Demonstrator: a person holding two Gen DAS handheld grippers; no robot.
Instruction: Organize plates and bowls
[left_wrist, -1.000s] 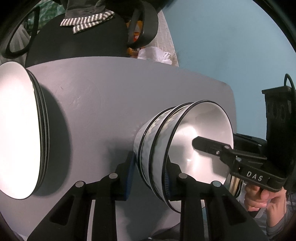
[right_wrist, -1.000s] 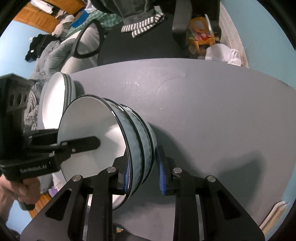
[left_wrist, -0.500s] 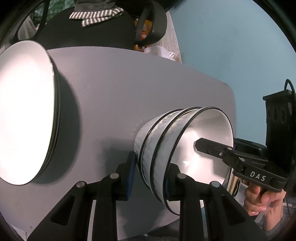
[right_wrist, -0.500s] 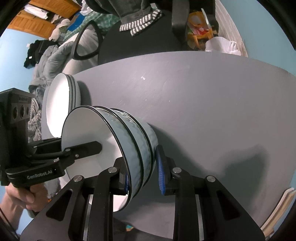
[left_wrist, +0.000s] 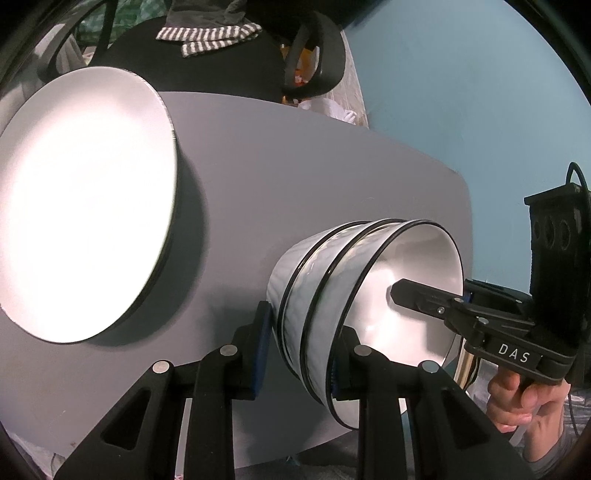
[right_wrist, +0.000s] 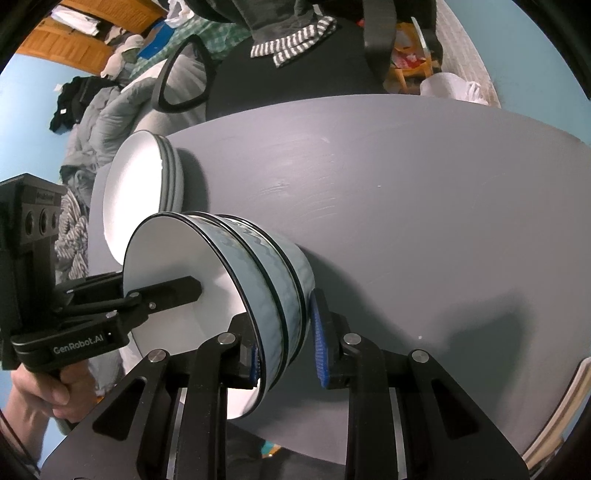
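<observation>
A: Which step are you on?

B: I am carrying the bowls; both tools grip the one stack from opposite sides. My left gripper pinches the rim wall, one finger inside the top bowl, one outside; my right gripper does the same across from it. Neither is wide; each is closed down on the stack's wall.

A: Where is the stack now?

B: Low over the near edge of the table, at about 5 o'clock in the left view and 7 o'clock in the right view; I cannot tell whether its base touches the surface or hangs just above it.

A: And the plates?

B: The plates sit at 9 o'clock in the left view, near the stack but apart from it; in the right view they lie at 10 o'clock, just beyond the bowls.

A: What does the next move call for?

B: My guess is setting the bowls down beside the plates, or on them; either way both hands must travel level and together, since a nested stack held by one rim wall can tip or slip; then both tools must let go at once.

A: How many of each?

B: Three bowls, counting the dark rims; the plates show about three edges in the right view, though they are thin and I would not swear to it; one table, two grippers.
</observation>
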